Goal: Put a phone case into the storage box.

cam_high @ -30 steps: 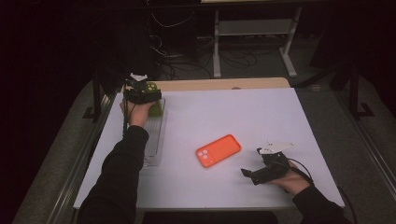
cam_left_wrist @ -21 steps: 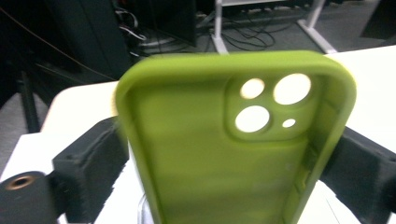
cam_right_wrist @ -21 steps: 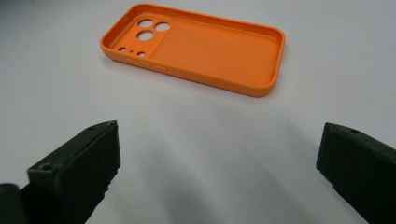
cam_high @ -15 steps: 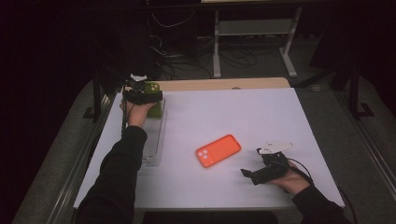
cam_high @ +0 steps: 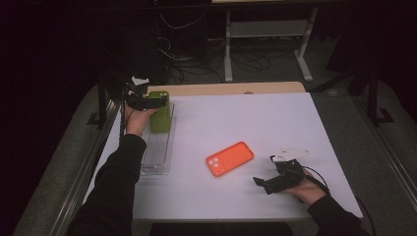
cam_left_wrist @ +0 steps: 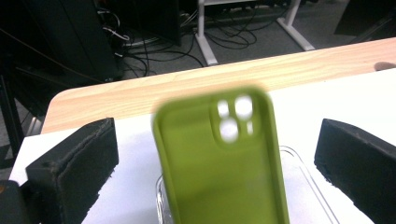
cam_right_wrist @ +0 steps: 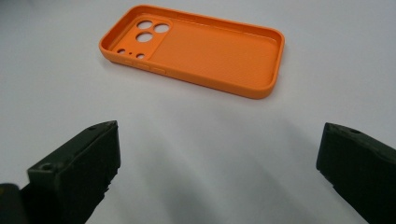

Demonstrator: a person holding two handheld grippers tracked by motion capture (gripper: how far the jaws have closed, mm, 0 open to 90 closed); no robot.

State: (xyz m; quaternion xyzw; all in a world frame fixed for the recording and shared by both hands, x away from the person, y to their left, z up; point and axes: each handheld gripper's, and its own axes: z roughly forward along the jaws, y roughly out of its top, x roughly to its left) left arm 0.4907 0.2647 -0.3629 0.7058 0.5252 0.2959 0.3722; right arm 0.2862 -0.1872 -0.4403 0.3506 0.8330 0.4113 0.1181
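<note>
A green phone case (cam_high: 160, 112) stands on end at the far end of a clear tray (cam_high: 156, 152) on the table's left. In the left gripper view the green case (cam_left_wrist: 219, 168) is blurred, camera holes up, between the jaws with a gap on each side. My left gripper (cam_high: 147, 102) (cam_left_wrist: 218, 128) is open; its jaws have just been opening. An orange phone case (cam_high: 229, 158) (cam_right_wrist: 196, 46) lies hollow side up on the white table. My right gripper (cam_high: 260, 183) (cam_right_wrist: 219, 126) rests open at the near right and points at it, nothing between its fingers.
The clear tray's rim (cam_left_wrist: 299, 158) shows under the green case. A wooden strip (cam_high: 231, 88) runs along the table's far edge, with a dark floor, cables and a white stand's legs (cam_high: 265, 44) behind it. White tabletop (cam_high: 255, 118) stretches between the tray and the orange case.
The left gripper's jaws have spread apart and let go of the green case, which now stands free in the tray. The right hand and the orange case have not moved.
</note>
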